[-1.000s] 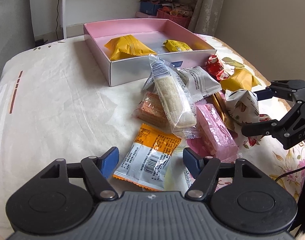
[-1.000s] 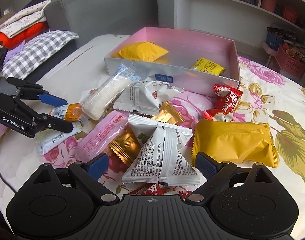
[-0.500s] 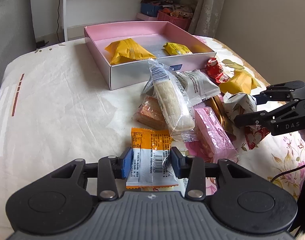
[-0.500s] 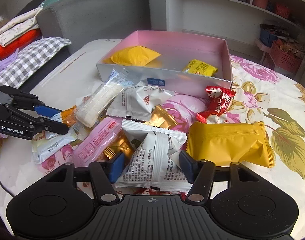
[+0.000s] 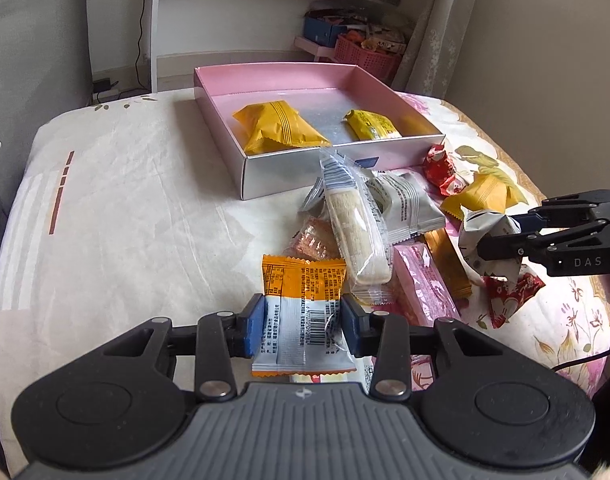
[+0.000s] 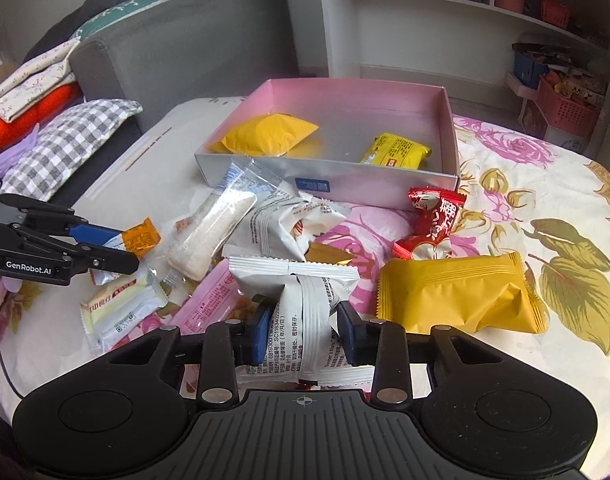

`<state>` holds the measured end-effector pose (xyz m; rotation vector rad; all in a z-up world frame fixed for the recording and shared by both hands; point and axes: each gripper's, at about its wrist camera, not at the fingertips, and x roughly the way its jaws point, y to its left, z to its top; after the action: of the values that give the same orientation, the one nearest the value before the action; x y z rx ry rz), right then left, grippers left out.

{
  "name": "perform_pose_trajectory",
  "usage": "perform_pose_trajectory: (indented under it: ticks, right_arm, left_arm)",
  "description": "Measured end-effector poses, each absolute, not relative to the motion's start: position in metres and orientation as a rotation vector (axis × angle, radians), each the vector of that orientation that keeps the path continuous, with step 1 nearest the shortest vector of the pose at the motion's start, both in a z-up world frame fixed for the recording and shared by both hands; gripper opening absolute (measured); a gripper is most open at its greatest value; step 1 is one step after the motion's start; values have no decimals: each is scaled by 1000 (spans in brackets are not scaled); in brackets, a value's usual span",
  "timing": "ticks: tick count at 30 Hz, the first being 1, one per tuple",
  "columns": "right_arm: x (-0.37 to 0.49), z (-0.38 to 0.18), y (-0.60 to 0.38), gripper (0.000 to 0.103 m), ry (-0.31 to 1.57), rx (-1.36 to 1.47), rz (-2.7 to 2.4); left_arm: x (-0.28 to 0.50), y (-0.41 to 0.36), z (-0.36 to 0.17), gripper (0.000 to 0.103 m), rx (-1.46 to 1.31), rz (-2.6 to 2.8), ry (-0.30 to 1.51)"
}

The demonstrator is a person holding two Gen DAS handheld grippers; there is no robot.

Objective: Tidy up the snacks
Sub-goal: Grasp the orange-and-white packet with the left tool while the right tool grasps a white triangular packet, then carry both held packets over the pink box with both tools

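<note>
Left wrist view: left gripper [image 5: 301, 324], jaws just closed, clamped the orange-and-white foil snack packet [image 5: 301, 312] near the bed's front edge; right gripper [image 6: 301, 334] likewise pinched the white crimped pouch [image 6: 301, 300]; both ready for the pink-lined cardboard box [image 5: 265, 178].

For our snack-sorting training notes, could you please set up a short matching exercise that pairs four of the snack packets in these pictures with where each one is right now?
Things:
1. orange-and-white packet
2. grey-white packet
3. small yellow packet
4. red candy packet

Places:
A. inside the pink box
B. clamped in the right claw
C. on the flowered cloth, just outside the box's front corner
D. clamped in the left claw

Pairs: 1-D, 2-B, 3-A, 4-C
</note>
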<state>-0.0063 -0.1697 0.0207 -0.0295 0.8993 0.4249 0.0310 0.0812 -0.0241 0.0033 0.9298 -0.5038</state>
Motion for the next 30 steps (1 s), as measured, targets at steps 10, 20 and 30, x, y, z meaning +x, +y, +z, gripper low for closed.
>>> perform_pose_trajectory:
  ticks: [10, 20, 30]
  right_arm:
    - [3, 43, -177, 34, 848, 67, 399]
    - [34, 54, -183, 34, 821, 163, 367]
    - [71, 51, -191, 34, 813, 275, 324]
  left_arm:
    - [40, 84, -10, 36, -79, -454, 890]
    - [61, 59, 5, 36, -160, -467, 834]
    - [90, 27, 7, 36, -200, -438, 797]
